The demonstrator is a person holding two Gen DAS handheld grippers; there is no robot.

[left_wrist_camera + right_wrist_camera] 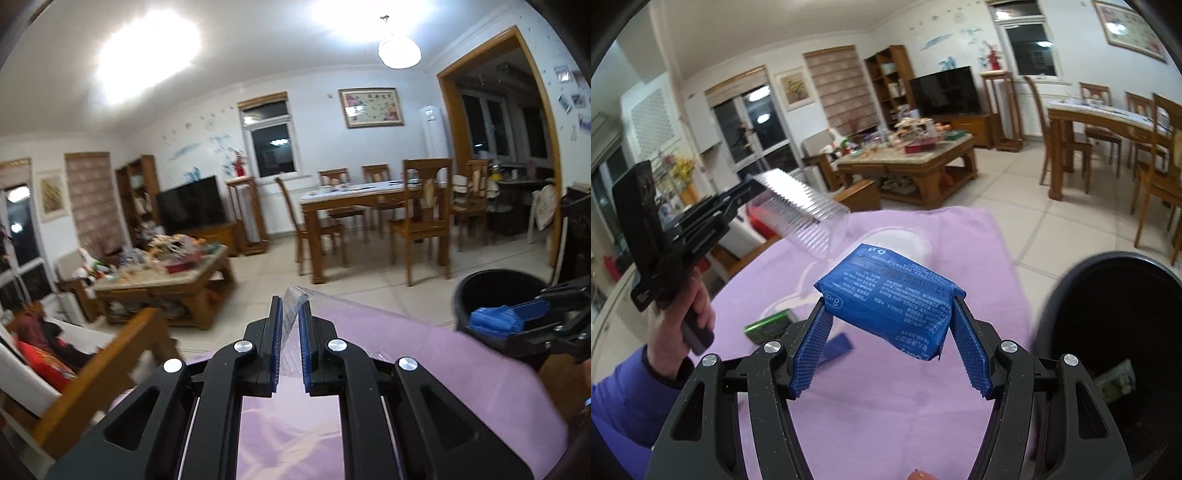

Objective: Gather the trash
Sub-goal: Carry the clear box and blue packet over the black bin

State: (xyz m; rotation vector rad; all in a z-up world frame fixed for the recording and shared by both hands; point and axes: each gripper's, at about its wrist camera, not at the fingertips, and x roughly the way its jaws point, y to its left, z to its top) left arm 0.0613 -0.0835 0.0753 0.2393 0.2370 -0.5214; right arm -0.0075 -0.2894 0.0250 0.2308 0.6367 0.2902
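The left gripper is pressed nearly together on the wall of a clear ribbed plastic cup, which sticks out ahead of its fingertips and to their right. From the right wrist camera the same cup is seen lying tilted in the air, its open mouth pointing down and to the right, raised above the purple cloth. The person's left hand grips the handle of that tool, in a purple sleeve.

The right gripper pinches a blue wipes packet between its blue pads; the packet is squeezed at both ends and bulges upward ahead of the fingers, its printed back facing the camera. In the left wrist view this packet shows at the far right, held in front of the bin.

A black bin stands just to the right of the right gripper, beside the edge of the cloth, its mouth open upward; a piece of printed packaging lies inside it. The packet is held to the left of the bin's rim, over the cloth rather than over the opening.

On the cloth, beyond the right gripper's left finger, lie a green packet and a small dark blue strip, near each other. A white disc-shaped lid lies farther ahead, partly behind the blue packet.
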